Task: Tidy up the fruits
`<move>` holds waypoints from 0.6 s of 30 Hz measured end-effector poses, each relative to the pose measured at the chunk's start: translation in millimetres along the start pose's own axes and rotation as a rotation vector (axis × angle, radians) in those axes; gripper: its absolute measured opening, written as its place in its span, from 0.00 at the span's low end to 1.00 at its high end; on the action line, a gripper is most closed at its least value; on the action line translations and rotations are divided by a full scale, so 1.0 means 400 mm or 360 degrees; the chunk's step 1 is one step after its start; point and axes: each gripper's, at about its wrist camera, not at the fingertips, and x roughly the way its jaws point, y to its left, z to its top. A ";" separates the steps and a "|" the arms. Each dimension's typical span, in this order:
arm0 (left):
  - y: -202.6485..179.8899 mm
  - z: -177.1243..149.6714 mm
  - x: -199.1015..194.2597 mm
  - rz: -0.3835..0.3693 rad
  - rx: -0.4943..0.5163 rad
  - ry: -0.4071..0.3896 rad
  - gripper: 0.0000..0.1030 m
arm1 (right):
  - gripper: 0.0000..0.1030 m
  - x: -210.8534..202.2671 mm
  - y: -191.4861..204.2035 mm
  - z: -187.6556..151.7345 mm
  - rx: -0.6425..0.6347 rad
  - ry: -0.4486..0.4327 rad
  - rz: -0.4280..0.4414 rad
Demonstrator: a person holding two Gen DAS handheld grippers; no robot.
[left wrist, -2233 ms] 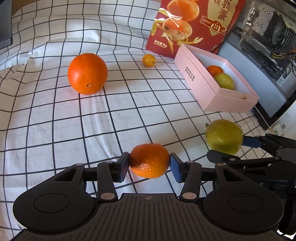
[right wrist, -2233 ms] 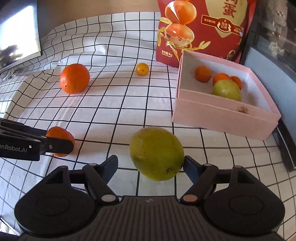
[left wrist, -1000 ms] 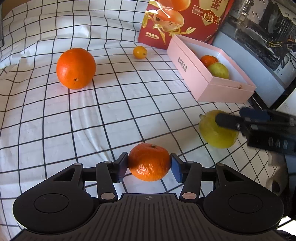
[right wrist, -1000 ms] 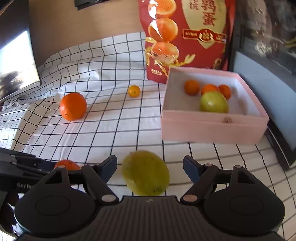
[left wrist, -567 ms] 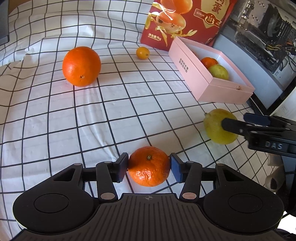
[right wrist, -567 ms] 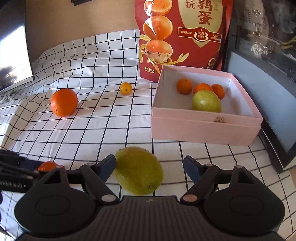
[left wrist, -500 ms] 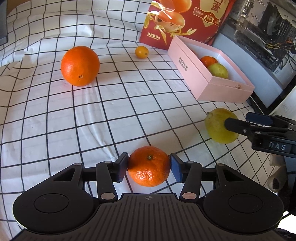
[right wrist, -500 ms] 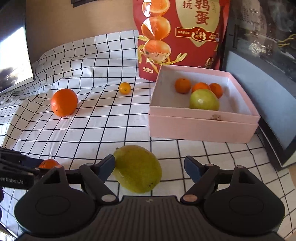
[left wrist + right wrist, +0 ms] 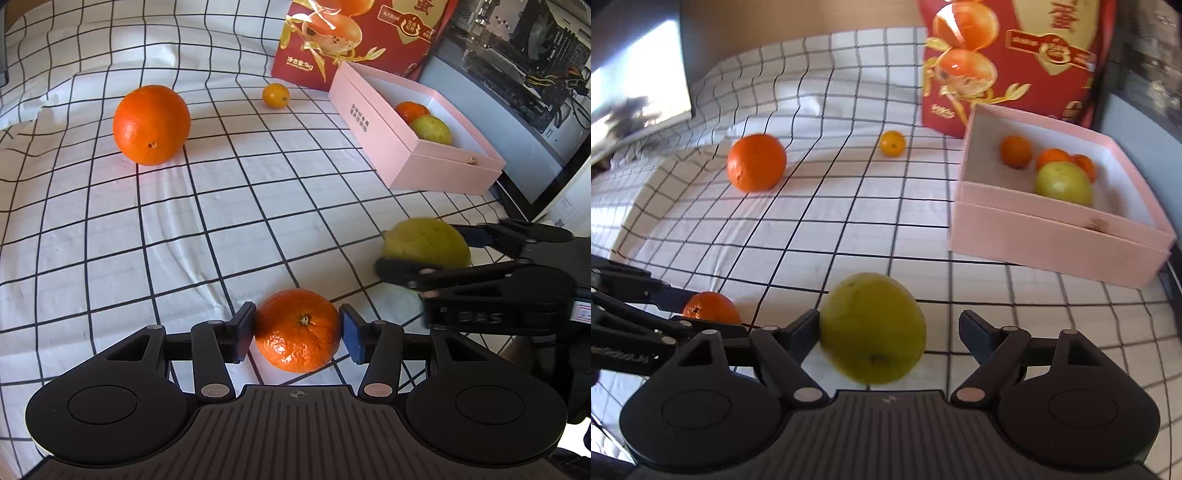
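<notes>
Left wrist view: the left gripper [image 9: 297, 332] has its jaws closed on a mandarin [image 9: 297, 329], both pads pressing its sides, just above the checked cloth [image 9: 110, 229]. To its right the right gripper [image 9: 424, 251] straddles a green-yellow citrus [image 9: 424, 240].

Right wrist view: the right gripper [image 9: 888, 332] has wide jaws; the green-yellow citrus [image 9: 873, 328] touches the left pad, with a gap to the right one. A large orange [image 9: 756, 162] and a kumquat [image 9: 892, 144] lie towards the cloth's far edge; the pink box [image 9: 1052, 240] sits at its right edge.
</notes>
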 end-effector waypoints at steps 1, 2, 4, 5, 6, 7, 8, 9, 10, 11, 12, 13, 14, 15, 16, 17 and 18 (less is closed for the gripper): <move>0.000 0.000 0.000 0.0000 -0.0001 -0.0002 0.52 | 0.79 0.010 0.005 0.002 -0.0014 0.0009 0.0000; 0.000 -0.001 0.000 0.0000 -0.0005 -0.0007 0.52 | 0.79 0.019 0.009 0.005 -0.0024 0.0018 0.0008; 0.002 -0.002 0.000 -0.0003 -0.0018 -0.0015 0.52 | 0.79 0.034 0.017 0.008 -0.0045 0.0040 0.0031; 0.003 -0.002 0.000 -0.0007 -0.0022 -0.0019 0.52 | 0.79 0.037 0.020 0.009 -0.0056 0.0048 0.0036; 0.004 -0.002 0.000 -0.0011 -0.0022 -0.0021 0.52 | 0.79 0.042 0.023 0.008 -0.0068 0.0054 0.0035; 0.004 -0.002 0.000 -0.0014 -0.0018 -0.0022 0.52 | 0.79 0.045 0.024 0.007 -0.0077 0.0057 0.0032; 0.004 -0.002 0.001 -0.0014 -0.0015 -0.0021 0.52 | 0.79 0.045 0.024 0.005 -0.0083 0.0054 0.0030; 0.004 -0.001 0.002 -0.0015 -0.0010 -0.0020 0.52 | 0.79 0.046 0.024 0.006 -0.0089 0.0054 0.0030; 0.004 -0.001 0.002 -0.0013 -0.0008 -0.0019 0.52 | 0.77 0.046 0.022 0.007 -0.0093 0.0054 0.0029; 0.003 0.000 0.002 -0.0010 -0.0007 -0.0017 0.52 | 0.76 0.046 0.022 0.007 -0.0097 0.0053 0.0025; 0.001 0.000 0.002 -0.0004 -0.0007 -0.0015 0.52 | 0.73 0.045 0.021 0.007 -0.0102 0.0053 0.0021; -0.002 0.000 0.003 0.0006 -0.0005 -0.0013 0.52 | 0.70 0.045 0.020 0.009 -0.0111 0.0054 0.0017; -0.007 0.000 0.004 0.0019 0.0001 -0.0010 0.52 | 0.68 0.044 0.021 0.010 -0.0119 0.0057 0.0021; -0.011 0.002 0.005 0.0033 0.0008 -0.0004 0.52 | 0.63 0.042 0.020 0.011 -0.0122 0.0058 0.0032; -0.018 0.004 0.007 0.0052 0.0019 0.0005 0.52 | 0.58 0.039 0.020 0.012 -0.0123 0.0060 0.0042; -0.024 0.005 0.009 0.0070 0.0031 0.0012 0.52 | 0.58 0.037 0.020 0.013 -0.0124 0.0061 0.0043; -0.030 0.005 0.011 0.0089 0.0043 0.0015 0.52 | 0.58 0.036 0.020 0.013 -0.0120 0.0066 0.0042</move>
